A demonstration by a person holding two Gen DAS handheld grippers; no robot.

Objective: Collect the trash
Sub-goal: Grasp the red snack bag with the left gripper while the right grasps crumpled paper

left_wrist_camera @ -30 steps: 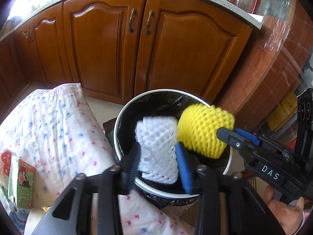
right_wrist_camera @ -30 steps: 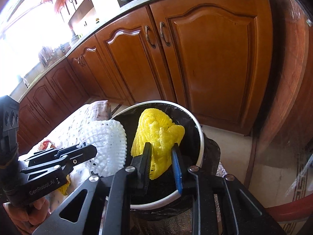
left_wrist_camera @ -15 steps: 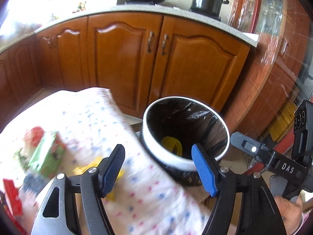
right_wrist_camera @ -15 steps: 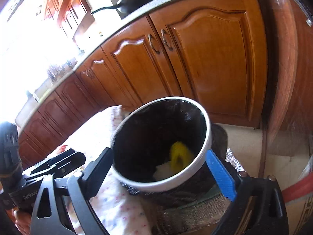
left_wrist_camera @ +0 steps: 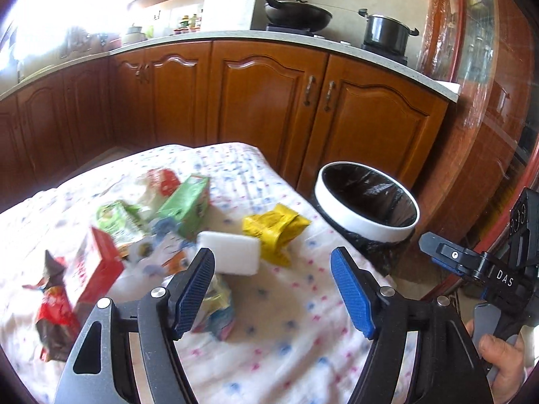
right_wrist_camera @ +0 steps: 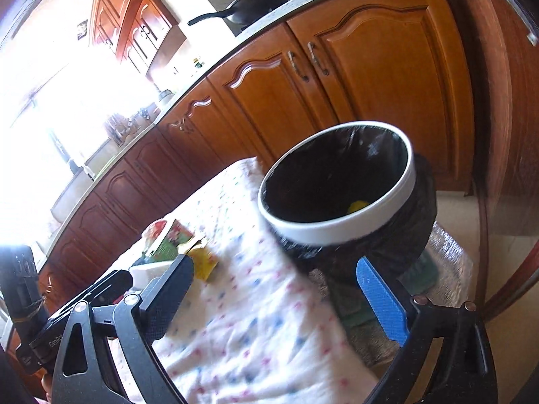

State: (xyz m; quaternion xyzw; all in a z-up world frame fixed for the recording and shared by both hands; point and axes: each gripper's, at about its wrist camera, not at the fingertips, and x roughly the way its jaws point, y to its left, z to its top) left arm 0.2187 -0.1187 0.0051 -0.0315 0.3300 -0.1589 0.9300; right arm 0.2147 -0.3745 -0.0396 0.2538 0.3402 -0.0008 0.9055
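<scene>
The desk (left_wrist_camera: 286,336), draped in a white cloth dotted pink and blue, is carrying the remaining trash, and the round bin with a white rim and black liner (left_wrist_camera: 365,230) is standing just past its far right corner; in the right wrist view a scrap of yellow is showing at the bottom of the bin. Judging from this, the step in hand is choosing and reaching for the next piece. The left tongs (left_wrist_camera: 273,289) are gaping wide and holding nothing, hovering above a white rectangular foam block (left_wrist_camera: 232,256) that is lying beside a crumpled yellow foil packet (left_wrist_camera: 274,227). The right tongs (right_wrist_camera: 279,299) are likewise spread wide and empty, hanging near the bin. Further left, a green carton (left_wrist_camera: 188,205) and a red box (left_wrist_camera: 94,266) are waiting among blurred wrappers. The next move is probably calling for lowering the left tongs around the foam block and closing gently.
</scene>
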